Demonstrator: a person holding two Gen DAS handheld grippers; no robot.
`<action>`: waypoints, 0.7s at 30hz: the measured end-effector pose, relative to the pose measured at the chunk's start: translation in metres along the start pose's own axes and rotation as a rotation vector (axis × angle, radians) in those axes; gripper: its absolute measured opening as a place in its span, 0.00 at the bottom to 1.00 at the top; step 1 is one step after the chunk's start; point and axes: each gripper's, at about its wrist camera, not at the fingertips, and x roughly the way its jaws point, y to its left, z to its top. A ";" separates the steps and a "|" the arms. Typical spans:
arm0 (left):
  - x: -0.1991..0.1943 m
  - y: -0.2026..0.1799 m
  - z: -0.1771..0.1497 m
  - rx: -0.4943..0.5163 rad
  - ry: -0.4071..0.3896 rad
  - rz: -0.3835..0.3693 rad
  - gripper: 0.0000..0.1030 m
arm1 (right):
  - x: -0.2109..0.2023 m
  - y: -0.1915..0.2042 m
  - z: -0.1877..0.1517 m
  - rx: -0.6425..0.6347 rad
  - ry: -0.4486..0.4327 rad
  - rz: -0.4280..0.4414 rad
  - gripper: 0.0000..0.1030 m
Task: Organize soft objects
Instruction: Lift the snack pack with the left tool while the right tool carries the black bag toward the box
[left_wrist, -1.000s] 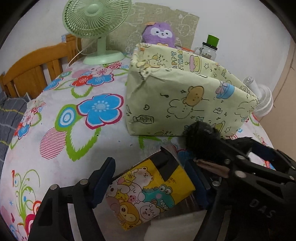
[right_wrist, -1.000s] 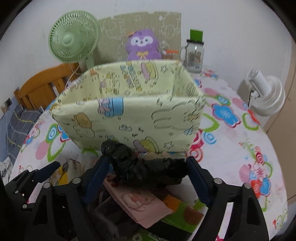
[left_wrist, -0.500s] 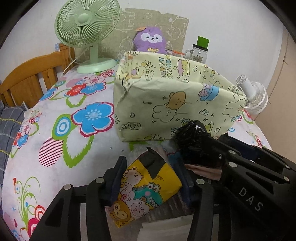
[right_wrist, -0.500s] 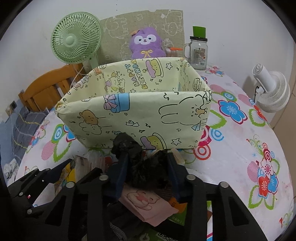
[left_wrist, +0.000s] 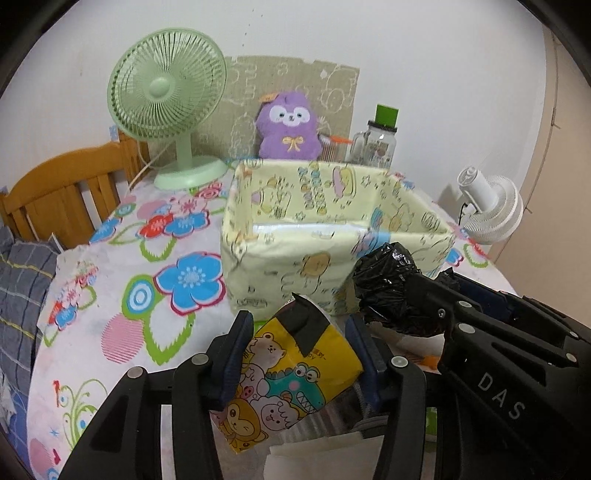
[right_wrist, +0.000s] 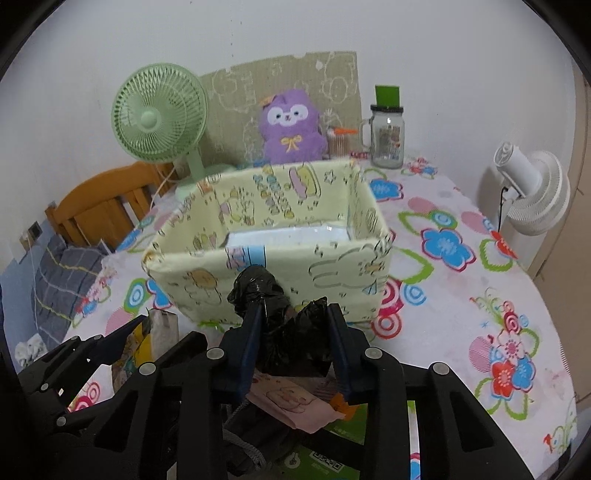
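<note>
My left gripper (left_wrist: 301, 345) is shut on a yellow cartoon-print packet (left_wrist: 291, 376) and holds it above the table, just in front of the pale yellow fabric box (left_wrist: 295, 266). My right gripper (right_wrist: 293, 332) is shut on a crumpled black plastic bag (right_wrist: 284, 328), lifted near the box's front wall (right_wrist: 280, 273). The right gripper and its bag (left_wrist: 391, 291) show at the right of the left wrist view. The box is open on top, with a pale bottom showing inside.
A pile of soft items lies under the grippers, including a pink pouch (right_wrist: 291, 400) and a green packet (right_wrist: 332, 439). Behind the box stand a green fan (left_wrist: 170, 107), a purple plush (left_wrist: 288, 127) and a glass jar (left_wrist: 376, 144). A white fan (right_wrist: 532, 192) stands right.
Both grippers closed on their items and lifted them. The view now looks over the box's rim into it, from higher up.
</note>
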 end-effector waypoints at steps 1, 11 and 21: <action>-0.002 -0.001 0.001 0.002 -0.005 0.001 0.52 | -0.003 0.000 0.001 0.000 -0.007 0.000 0.37; -0.033 -0.014 0.016 0.019 -0.073 -0.005 0.52 | -0.039 -0.005 0.016 0.002 -0.077 -0.008 0.36; -0.058 -0.024 0.027 0.028 -0.127 -0.001 0.52 | -0.072 -0.006 0.027 -0.004 -0.135 -0.009 0.36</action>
